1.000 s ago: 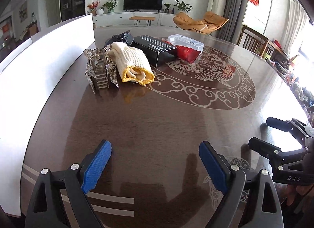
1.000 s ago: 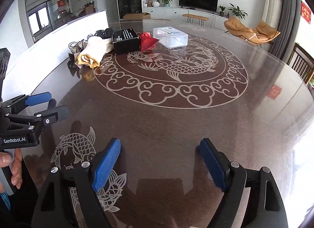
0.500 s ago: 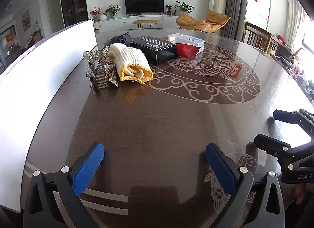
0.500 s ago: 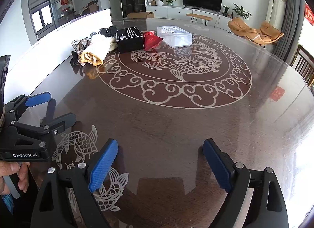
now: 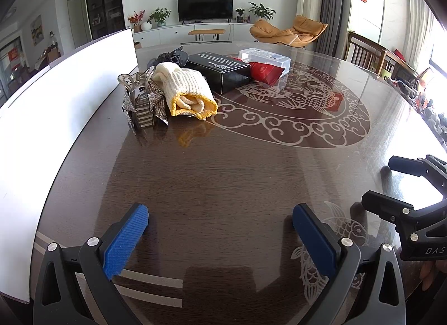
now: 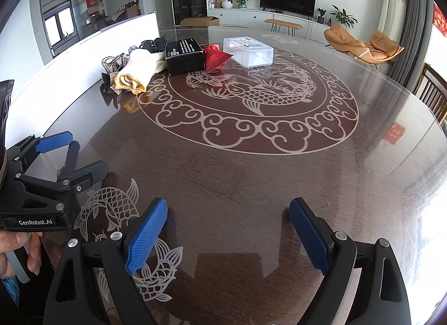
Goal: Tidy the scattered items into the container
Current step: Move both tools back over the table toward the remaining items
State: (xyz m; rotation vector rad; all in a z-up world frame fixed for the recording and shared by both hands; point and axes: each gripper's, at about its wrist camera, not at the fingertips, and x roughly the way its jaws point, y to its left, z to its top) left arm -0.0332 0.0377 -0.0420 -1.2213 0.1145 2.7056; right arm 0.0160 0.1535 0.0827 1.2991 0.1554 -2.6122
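Nothing is picked up yet: the left gripper (image 5: 220, 225) and right gripper (image 6: 227, 220) hover with jaws spread and empty over the bare near table (image 6: 251, 174). The knit glove (image 5: 185, 91), hair clip (image 5: 142, 104), black box (image 5: 219, 69) and red packet (image 5: 264, 70) lie clustered far across, just beside the clear lidded container (image 6: 248, 51). Next, I judge, comes a long unobstructed reach, probably for the glove.

Two low wrist views, shared table (image 5: 223, 179)

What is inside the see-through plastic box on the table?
The clear lidded plastic box looks empty through its walls; only a label on the lid shows. The red foil packet leans against its near end, covering that corner, so something small there could not be seen.
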